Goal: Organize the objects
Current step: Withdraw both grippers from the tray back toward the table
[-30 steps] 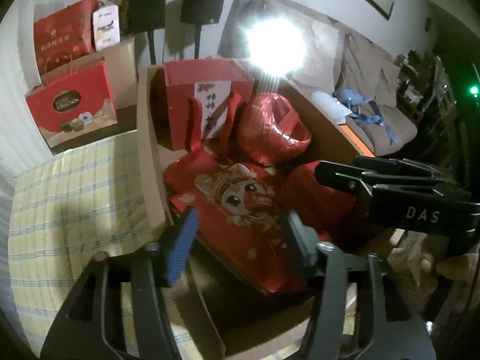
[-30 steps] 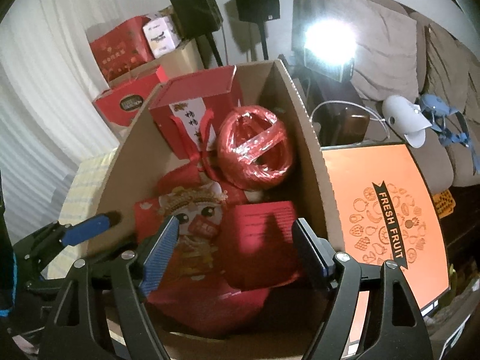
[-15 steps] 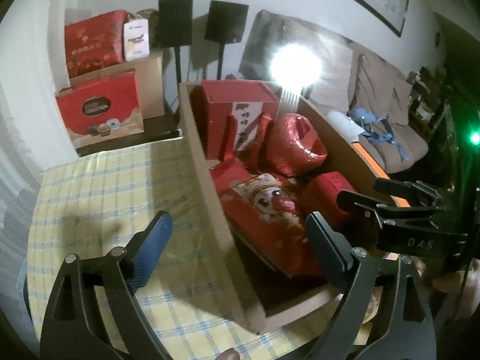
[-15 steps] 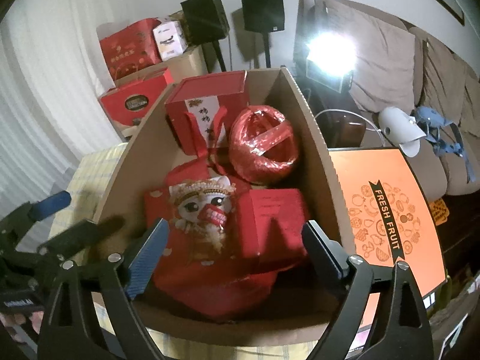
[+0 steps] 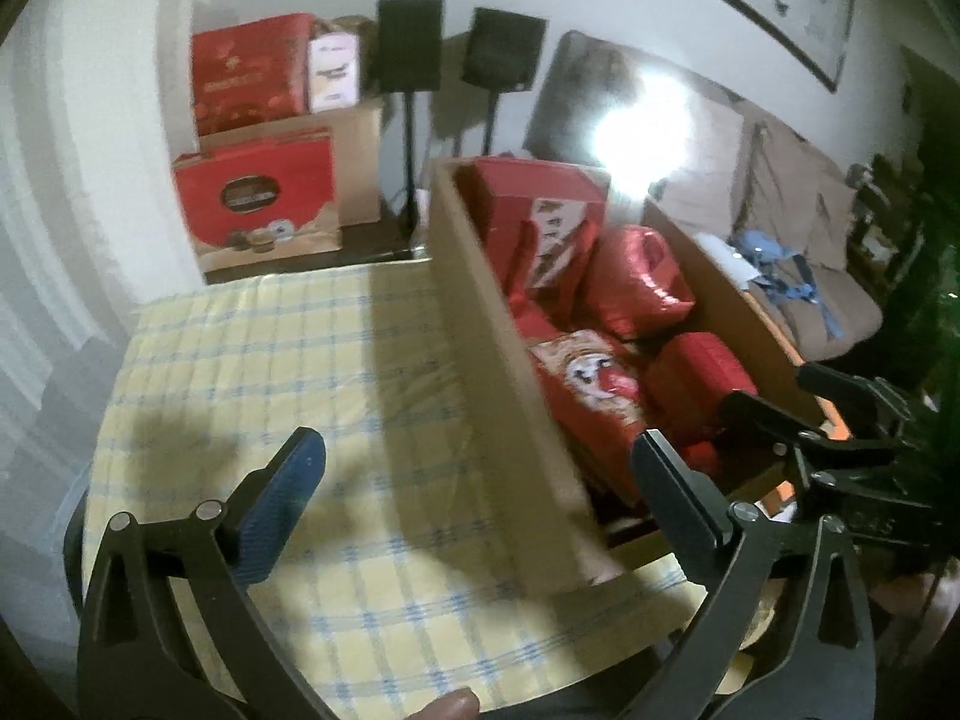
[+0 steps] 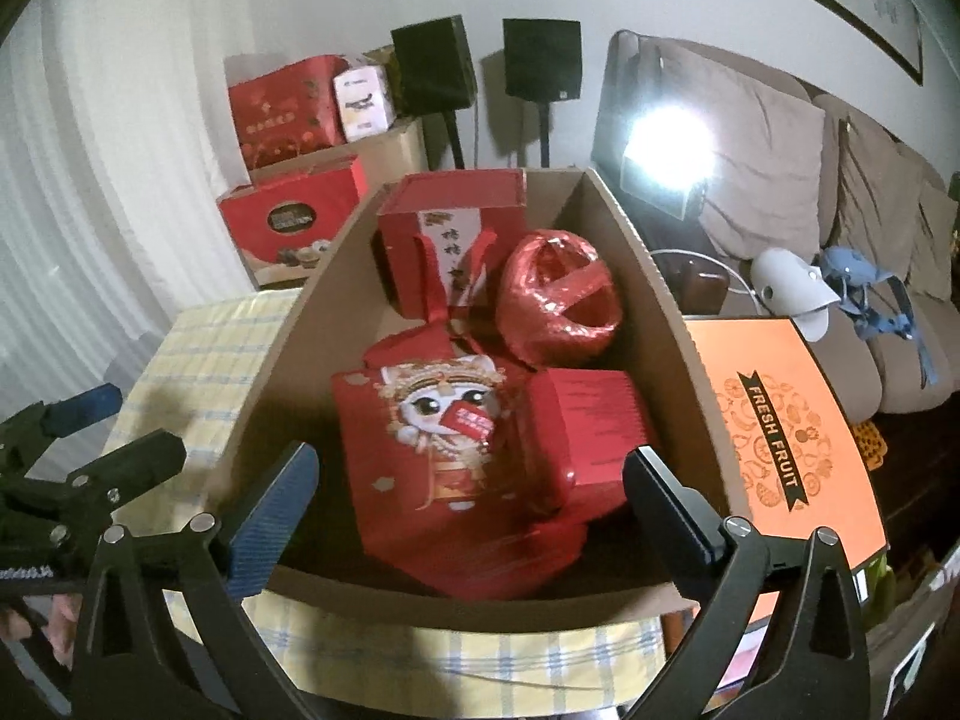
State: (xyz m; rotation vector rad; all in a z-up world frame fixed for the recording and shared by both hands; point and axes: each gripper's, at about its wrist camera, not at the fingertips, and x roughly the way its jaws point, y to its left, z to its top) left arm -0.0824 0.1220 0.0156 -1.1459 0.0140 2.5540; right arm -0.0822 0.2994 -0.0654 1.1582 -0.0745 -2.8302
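Note:
An open cardboard box on the table holds a red bag with a cartoon figure, a red gift box with ribbon handles, a shiny red wrapped bundle and a small red box. My right gripper hangs over the box's near rim, its jaws opening with nothing gripped between them. My left gripper hovers over the tablecloth and the box's left wall, jaws opening and touching nothing. Each gripper shows in the other's view: the right gripper, the left gripper.
A yellow checked tablecloth covers the table left of the box. An orange "Fresh Fruit" carton lies right of it. Red gift boxes, two speakers on stands, a bright lamp and a sofa stand behind.
Both grippers have drawn back from the box and spread their jaws wider. The left one has swung left, from over the cartoon bag to the tablecloth. The bag stays in the box.

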